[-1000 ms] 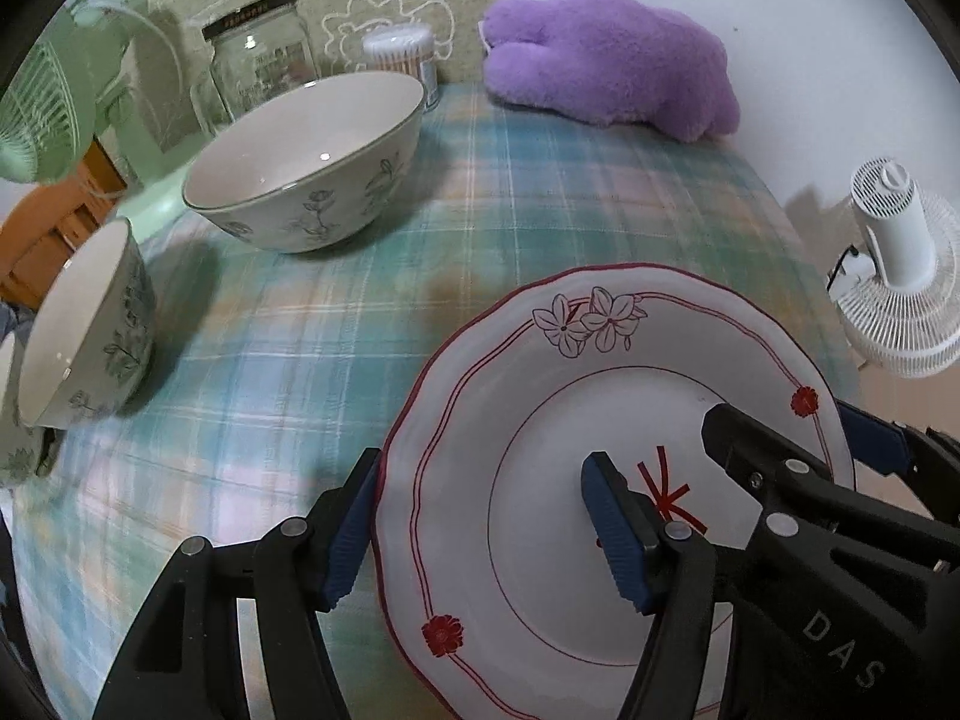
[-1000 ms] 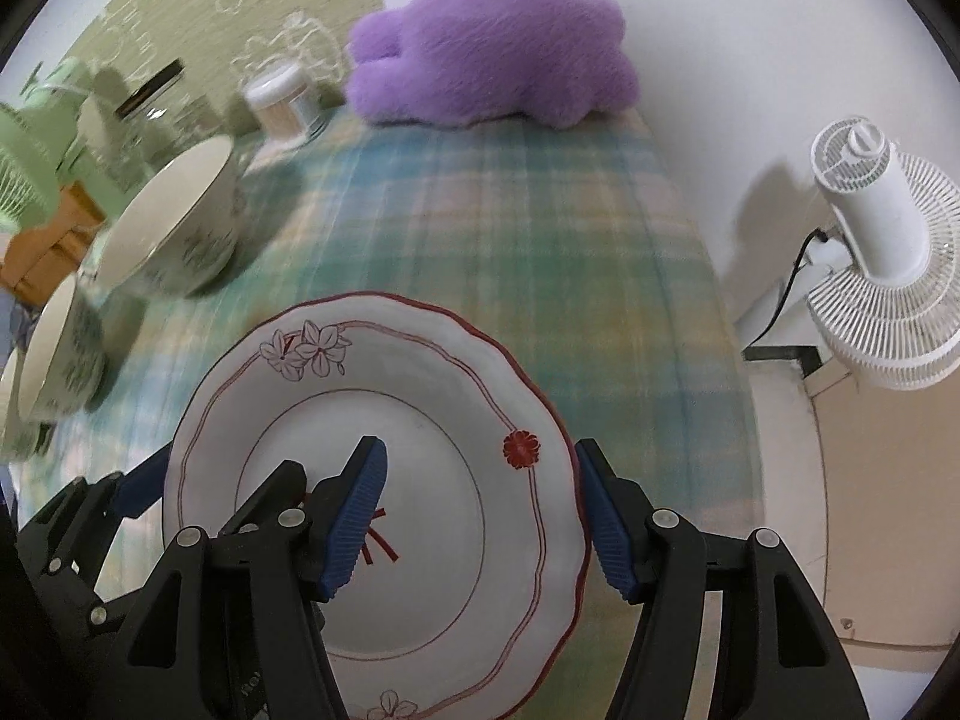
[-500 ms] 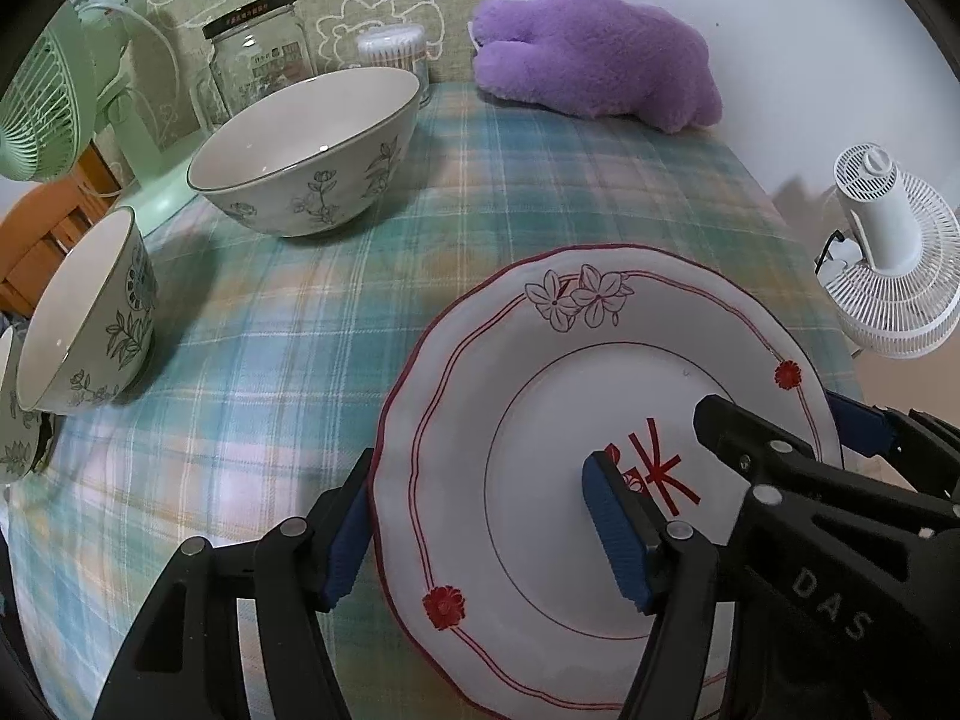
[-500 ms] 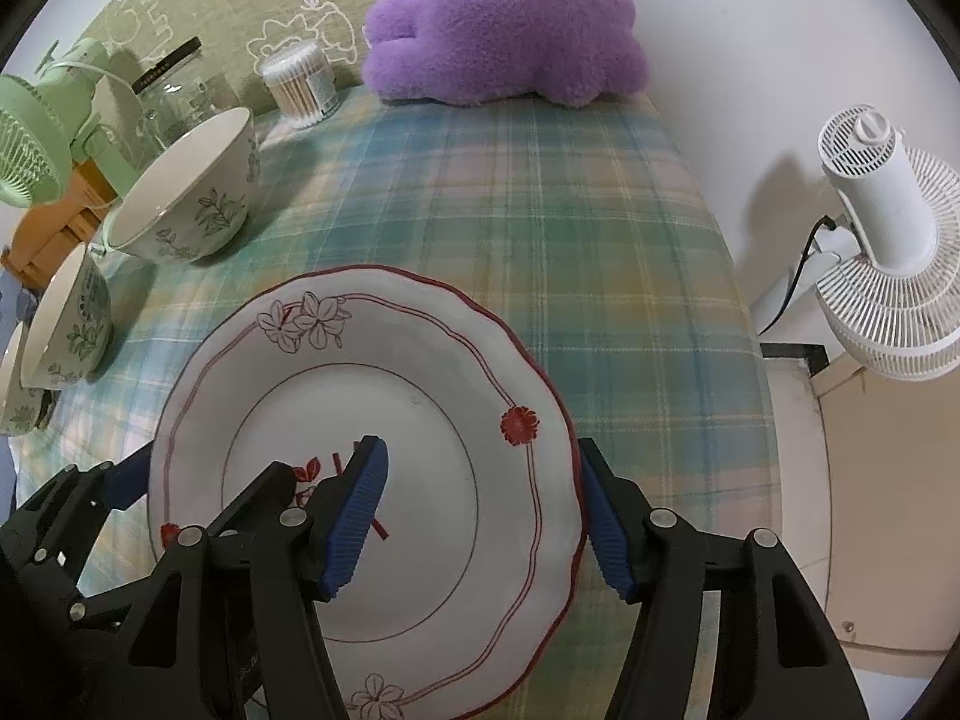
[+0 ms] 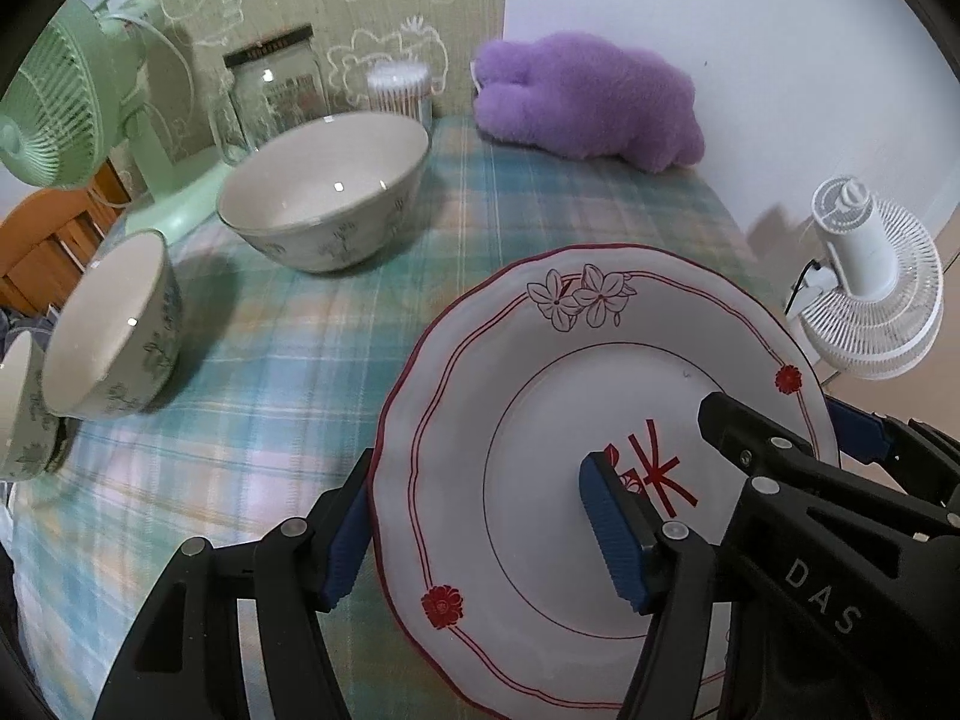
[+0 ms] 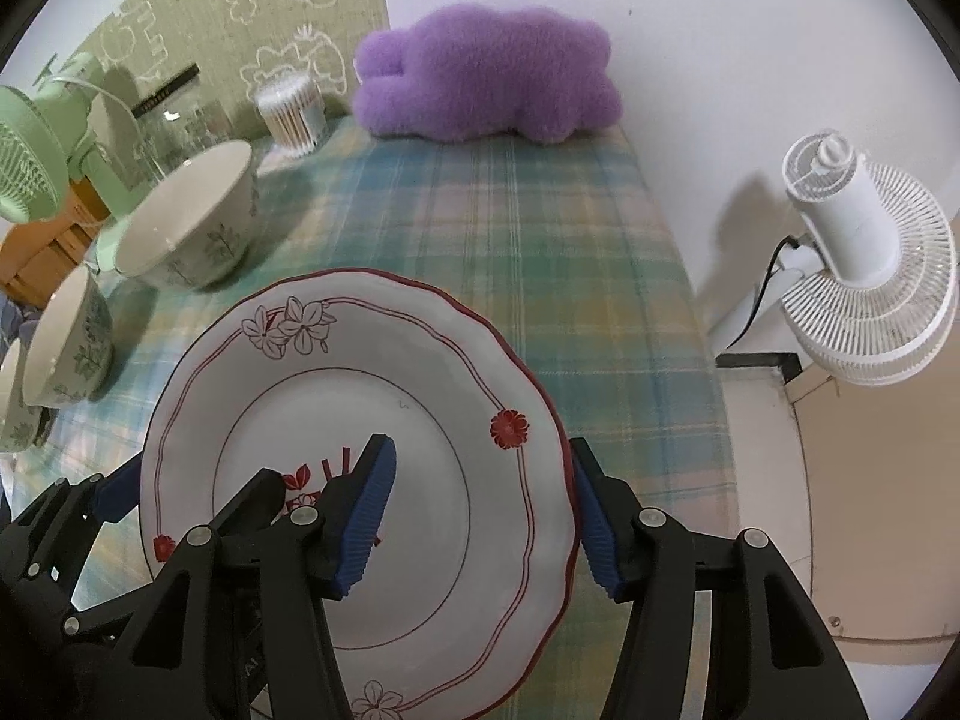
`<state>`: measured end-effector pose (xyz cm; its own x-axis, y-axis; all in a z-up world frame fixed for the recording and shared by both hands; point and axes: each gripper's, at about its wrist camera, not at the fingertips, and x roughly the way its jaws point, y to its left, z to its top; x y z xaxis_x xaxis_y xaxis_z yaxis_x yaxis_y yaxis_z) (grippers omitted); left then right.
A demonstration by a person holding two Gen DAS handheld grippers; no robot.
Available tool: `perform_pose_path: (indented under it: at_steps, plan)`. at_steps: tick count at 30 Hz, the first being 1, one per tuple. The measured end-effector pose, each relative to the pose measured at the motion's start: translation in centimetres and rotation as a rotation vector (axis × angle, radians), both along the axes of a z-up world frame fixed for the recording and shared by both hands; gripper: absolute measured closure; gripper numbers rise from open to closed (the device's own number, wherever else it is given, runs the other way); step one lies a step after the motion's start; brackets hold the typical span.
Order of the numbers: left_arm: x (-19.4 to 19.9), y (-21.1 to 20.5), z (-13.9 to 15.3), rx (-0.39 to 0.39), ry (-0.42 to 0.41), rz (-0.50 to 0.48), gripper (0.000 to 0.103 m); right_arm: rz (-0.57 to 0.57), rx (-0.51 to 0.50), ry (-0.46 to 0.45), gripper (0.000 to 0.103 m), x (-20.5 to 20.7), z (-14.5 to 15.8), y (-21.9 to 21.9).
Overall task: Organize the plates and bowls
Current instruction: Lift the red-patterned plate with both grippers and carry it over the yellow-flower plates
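Plate [image 6: 420,420]: white, scalloped red rim, flower sprigs, red centre motif partly hidden by pads; raised over plaid bench [image 6: 540,228]. Left tool [image 5: 474,534] pinches its left rim; right tool [image 6: 480,504], jaws just closing, straddles its right rim. Beyond: floral bowls [image 5: 324,198], leftmost cut off.

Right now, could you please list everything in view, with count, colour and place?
plate: one, white with red trim, nearest, each side rim between a tool's fingers
bowls: three, cream with grey leaves, left, third cut off at the edge
jar: one, clear glass, back left
cotton swabs: one tub, back centre
plush toy: one, purple, back
green fan: one, back left
white fan: one, right, off the table
tablecloth: one, green plaid
left tool: black, blue pads, straddling the plate's left rim
right tool: same, straddling the right rim, jaws just closing
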<state>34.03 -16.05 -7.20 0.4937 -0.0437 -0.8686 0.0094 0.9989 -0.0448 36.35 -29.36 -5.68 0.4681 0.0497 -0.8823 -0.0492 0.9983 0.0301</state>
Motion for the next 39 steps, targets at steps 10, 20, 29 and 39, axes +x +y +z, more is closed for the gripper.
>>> perform_pose_path:
  at_steps: [10,20,29,39]
  plan:
    - [-3.5,0.9,4.6,-0.008,-0.070,-0.020,0.036,-0.036,0.007,-0.059,0.043,-3.7,5.0,0.8]
    - [-8.9,1.5,7.4,-0.039,-0.114,-0.095,0.036,-0.094,-0.032,-0.099,0.043,-10.0,8.4,1.7]
    - [-13.9,1.1,7.3,-0.071,-0.116,-0.182,0.037,-0.189,-0.066,-0.109,0.043,-16.3,9.1,1.9]
    - [-18.1,-0.4,5.2,-0.088,-0.058,-0.265,0.037,-0.268,-0.106,-0.066,0.043,-22.3,7.3,0.7]
